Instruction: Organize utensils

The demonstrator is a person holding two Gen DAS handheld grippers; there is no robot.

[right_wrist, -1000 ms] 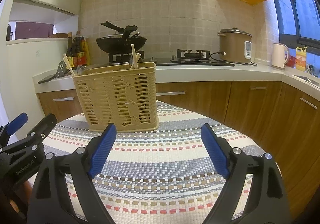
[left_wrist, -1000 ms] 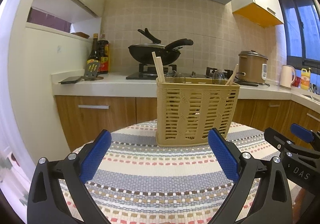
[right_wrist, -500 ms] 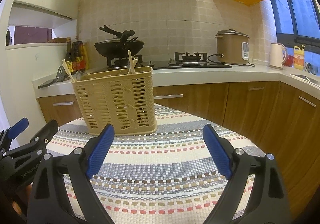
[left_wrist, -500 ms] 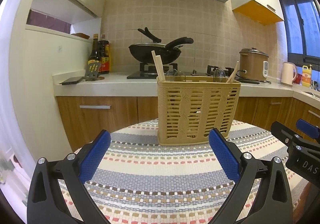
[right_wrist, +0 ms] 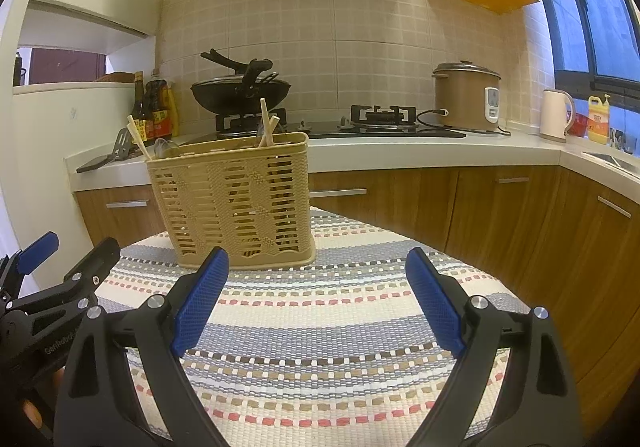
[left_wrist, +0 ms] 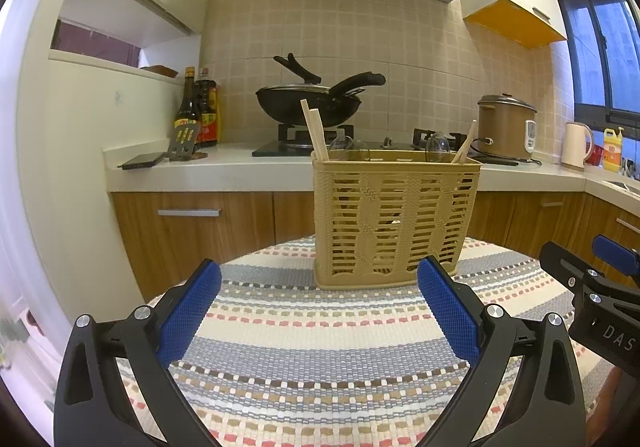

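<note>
1. A tall beige plastic lattice utensil basket [left_wrist: 394,221] stands upright on the far part of a round table under a woven striped cloth [left_wrist: 320,347].
2. Pale wooden chopsticks [left_wrist: 316,135] lean out of the basket's left end, and another wooden stick [left_wrist: 466,143] rises at its right end.
3. Clear rounded pieces [left_wrist: 436,145] show above the rim; they look like spoon bowls, though the view is too faint to be sure.
4. The left gripper [left_wrist: 320,301], with black arms and blue pads, hovers over the cloth near the basket, jaws spread wide with nothing between them.
5. The right gripper [right_wrist: 316,287] is likewise wide open and empty, the basket ahead to its left.
</note>
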